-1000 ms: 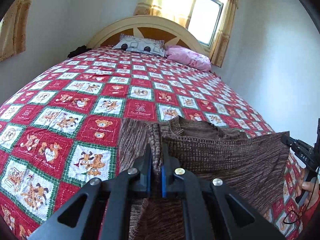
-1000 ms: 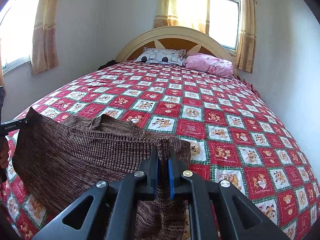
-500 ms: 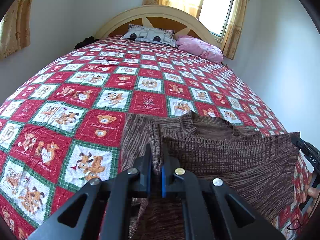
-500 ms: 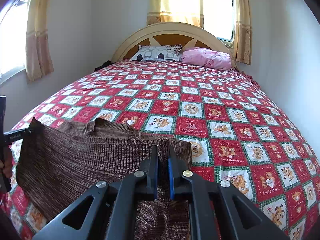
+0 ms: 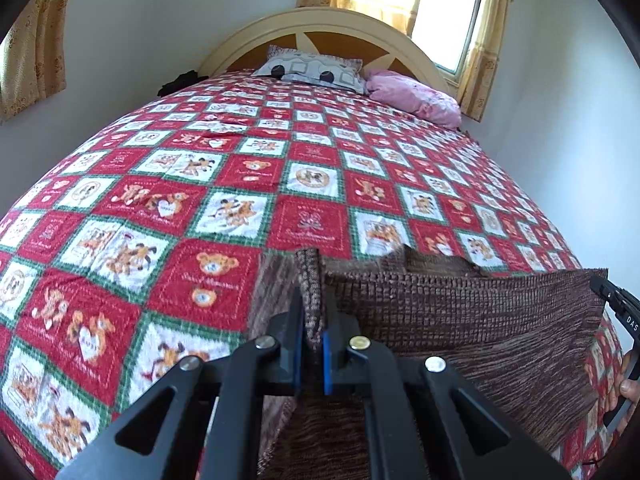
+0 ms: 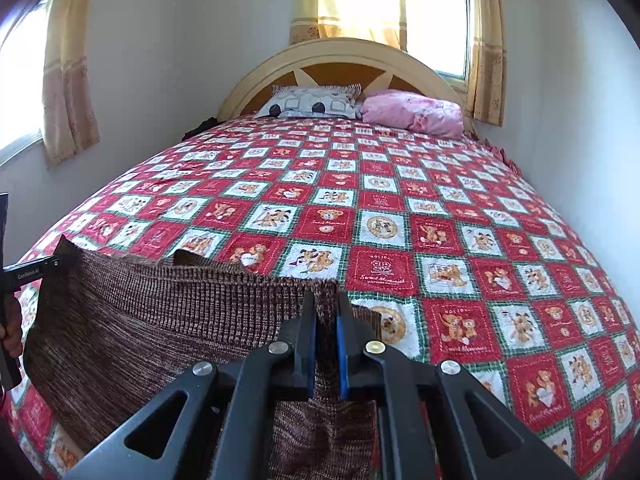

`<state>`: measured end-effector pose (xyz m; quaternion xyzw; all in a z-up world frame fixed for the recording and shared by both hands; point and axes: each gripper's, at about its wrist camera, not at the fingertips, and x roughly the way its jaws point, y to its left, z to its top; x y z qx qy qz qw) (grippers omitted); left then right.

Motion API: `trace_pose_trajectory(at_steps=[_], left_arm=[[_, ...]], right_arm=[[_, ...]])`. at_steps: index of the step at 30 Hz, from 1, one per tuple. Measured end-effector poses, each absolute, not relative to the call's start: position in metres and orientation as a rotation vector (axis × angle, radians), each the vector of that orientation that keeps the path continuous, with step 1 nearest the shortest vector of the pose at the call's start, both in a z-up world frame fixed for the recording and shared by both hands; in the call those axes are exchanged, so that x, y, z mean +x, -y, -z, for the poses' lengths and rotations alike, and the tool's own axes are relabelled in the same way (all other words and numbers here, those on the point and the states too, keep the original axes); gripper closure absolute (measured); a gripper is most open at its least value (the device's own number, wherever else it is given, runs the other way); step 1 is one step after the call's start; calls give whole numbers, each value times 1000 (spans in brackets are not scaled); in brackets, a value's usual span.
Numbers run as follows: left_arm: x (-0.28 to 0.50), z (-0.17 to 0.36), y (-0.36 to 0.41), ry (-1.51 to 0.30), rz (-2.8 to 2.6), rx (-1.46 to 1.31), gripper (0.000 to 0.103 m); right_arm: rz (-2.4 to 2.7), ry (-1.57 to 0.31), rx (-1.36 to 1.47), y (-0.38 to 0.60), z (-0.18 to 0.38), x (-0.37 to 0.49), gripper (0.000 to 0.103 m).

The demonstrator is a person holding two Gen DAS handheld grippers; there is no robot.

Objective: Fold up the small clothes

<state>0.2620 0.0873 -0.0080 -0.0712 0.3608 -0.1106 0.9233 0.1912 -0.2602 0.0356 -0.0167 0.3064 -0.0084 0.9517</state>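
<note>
A brown knitted sweater (image 5: 460,320) is held stretched above the near end of the bed; it also shows in the right wrist view (image 6: 168,320). My left gripper (image 5: 311,300) is shut on one ribbed corner of it. My right gripper (image 6: 325,300) is shut on the other corner. The ribbed hem runs taut between the two grippers, and the rest hangs down behind the fingers. The right gripper's tip (image 5: 616,304) shows at the sweater's far edge in the left view; the left gripper's tip (image 6: 36,270) shows in the right view.
The bed (image 6: 400,208) carries a red, green and white teddy-bear quilt. A patterned grey pillow (image 6: 312,102) and a pink pillow (image 6: 412,114) lie by the cream headboard (image 6: 340,56). Walls stand close on both sides, with curtained windows behind.
Both grippers have risen and moved forward over the bed with the sweater still clamped. The top edge has become tauter and the collar sinks lower behind it.
</note>
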Motion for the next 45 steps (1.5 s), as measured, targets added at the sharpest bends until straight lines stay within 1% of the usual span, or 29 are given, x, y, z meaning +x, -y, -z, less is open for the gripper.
trace_pose_trajectory(at_steps=[6,14,16,18,20,23,26,32,33,36,37,38,41,43,45], left_arm=[[290,6,-81,-733,189,-138,96],[313,23,-75,-774,161,-119,96],[320,24,-77,-770,138,-130,96],[328,25,-80,-765,130,-142,96],[334,31,-82,-790,133,-152,96],[332,41,-79,-825,140,-149,96],[318,45,-73,-850,146,-99,96],[276,33,-58,-802,205,-61,92],[272,34,-54,-801,207,-54,90],[277,50,-39,-845,187,-10,76],[279,56,-36,-855,162,6,73],[280,59,-33,-848,147,25,72],[279,61,-26,-829,106,95,63],[280,65,-22,-829,77,129,44],[281,67,-23,-830,66,133,41]], right_arm=[[54,-638,-34,268,-27,224,95],[81,-667,-42,272,-9,250,95],[100,-656,-53,272,-9,259,99],[119,-664,-58,276,-6,270,99],[128,-710,-36,282,7,281,99],[114,-724,4,284,16,275,99],[88,-708,20,280,11,257,98],[-3,-732,52,259,5,217,98],[-15,-752,45,254,10,216,98],[67,-819,-26,241,33,225,98],[106,-844,-31,242,42,229,98],[126,-864,-21,245,51,233,98],[132,-845,3,251,56,238,97],[140,-833,-15,249,58,236,97],[150,-817,-39,244,60,233,96]])
